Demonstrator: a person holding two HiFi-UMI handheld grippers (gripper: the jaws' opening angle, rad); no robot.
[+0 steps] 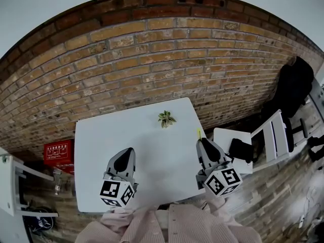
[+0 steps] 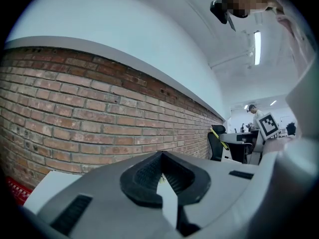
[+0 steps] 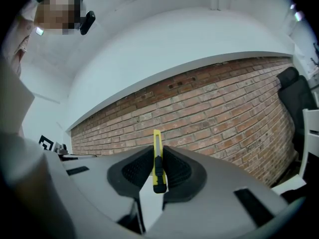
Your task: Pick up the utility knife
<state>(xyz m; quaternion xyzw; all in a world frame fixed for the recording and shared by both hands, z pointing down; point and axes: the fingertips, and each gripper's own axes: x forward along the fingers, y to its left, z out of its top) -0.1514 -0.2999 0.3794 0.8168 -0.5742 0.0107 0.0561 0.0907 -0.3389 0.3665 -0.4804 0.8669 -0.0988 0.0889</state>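
**Head view: knife off the table, pinched on edge in the right claw**

We start with the biggest thing, the brick wall (image 1: 152,59), which runs across the whole far side. In front of it stands the white table (image 1: 101,151). Off to its right are a white chair (image 1: 273,133) and some dark clutter that we cannot make out.

Both tools hang over the near half of the table. The left gripper (image 1: 126,157) is over the middle-left. In its own view the pads are pressed together at the tips with nothing between them. The right gripper (image 1: 203,145) is at the table's right edge. A small plant (image 1: 165,118) sits alone near the far edge, well apart from both.

The smallest thing is the utility knife (image 3: 158,173), a slim yellow body with a dark slider. The right claw pinches it on its flat sides, upright, with its far end sticking out past the tips and its near end showing between the pads.

We judge it light and stiff, with smooth plastic sides that could pivot or slide in a narrow pinch. The mid-body hold, clear of the blade end, looks like the sound place to take it. The pick-up looks done.
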